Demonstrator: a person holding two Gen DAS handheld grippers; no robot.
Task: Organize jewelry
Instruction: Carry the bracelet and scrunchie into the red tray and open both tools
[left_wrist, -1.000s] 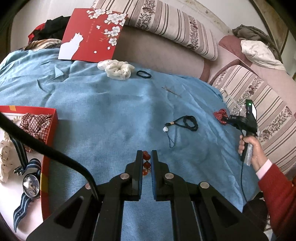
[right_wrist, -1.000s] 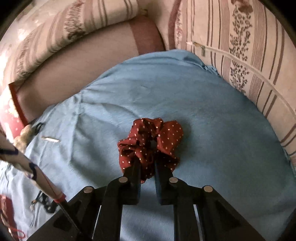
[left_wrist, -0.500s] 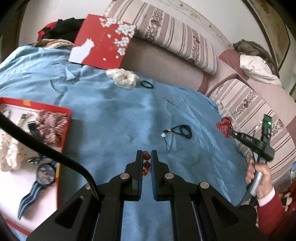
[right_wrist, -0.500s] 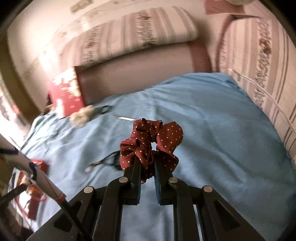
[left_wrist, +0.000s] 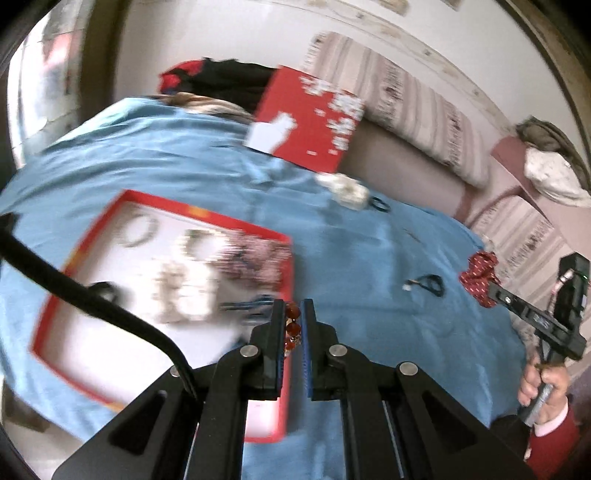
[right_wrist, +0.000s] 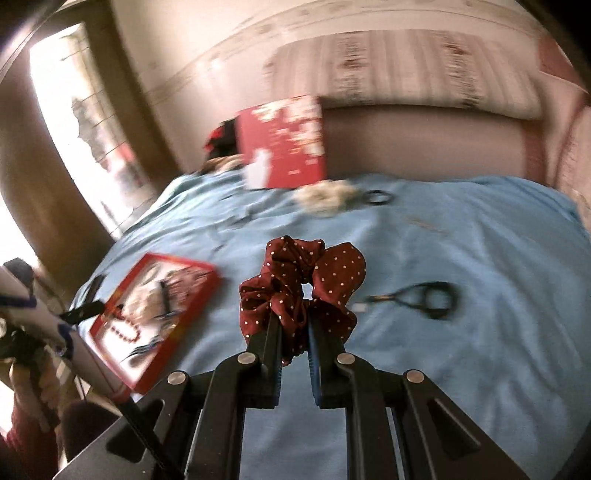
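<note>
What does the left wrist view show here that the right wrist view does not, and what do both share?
Only the left wrist view shows the left tongs shut on the red bead string, and a pile of cloth on the sofa's far right. Only the right wrist view shows the bright doorway and a red bead loop lying in the red tray. Both show the blue blanket, the tray, the red lid, the white scrunchie, the black hair tie, the black cord and the right tongs shut on the dotted red scrunchie.
</note>
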